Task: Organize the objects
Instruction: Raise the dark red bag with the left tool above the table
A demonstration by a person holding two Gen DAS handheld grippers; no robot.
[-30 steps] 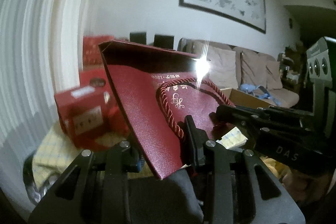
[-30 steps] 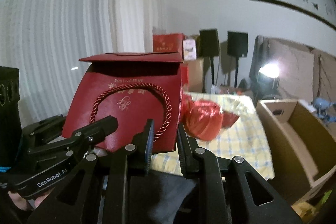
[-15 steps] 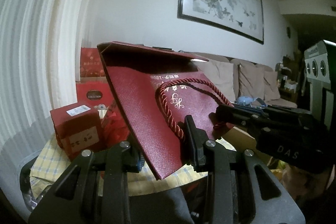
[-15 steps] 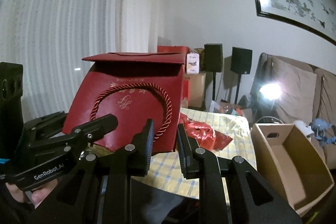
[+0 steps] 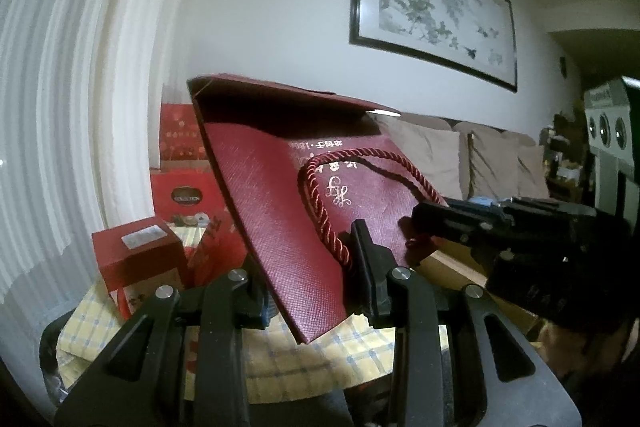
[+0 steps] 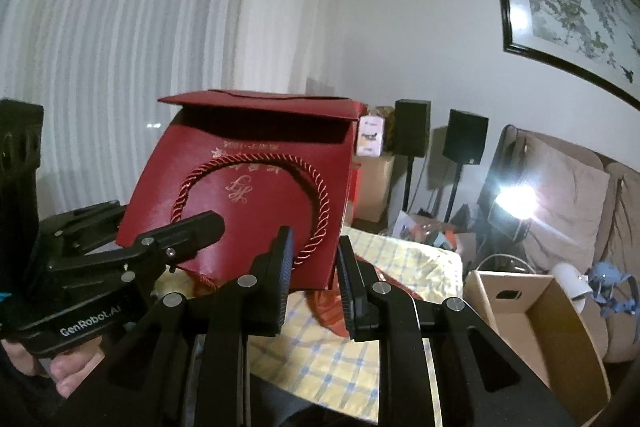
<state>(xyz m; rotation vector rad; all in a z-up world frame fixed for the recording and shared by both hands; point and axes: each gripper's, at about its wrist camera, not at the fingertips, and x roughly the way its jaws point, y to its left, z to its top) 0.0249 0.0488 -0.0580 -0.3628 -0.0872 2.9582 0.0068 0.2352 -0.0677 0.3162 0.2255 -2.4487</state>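
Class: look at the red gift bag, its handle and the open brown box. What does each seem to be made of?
Red gift bag: likely stiff paper, grain-embossed, slightly glossy.
Handle: twisted cord, red strands, probably woven fibre.
Brown box: cardboard, matte, with a cut hand-hole.

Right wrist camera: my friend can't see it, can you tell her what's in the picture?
The right gripper and left gripper hold a red gift bag with a rope handle above a yellow checked tablecloth. An open cardboard box sits at the right.

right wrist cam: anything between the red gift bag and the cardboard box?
Yes, in the right wrist view: the yellow checked tablecloth with a crumpled red wrapper on it lies between the red gift bag and the cardboard box.
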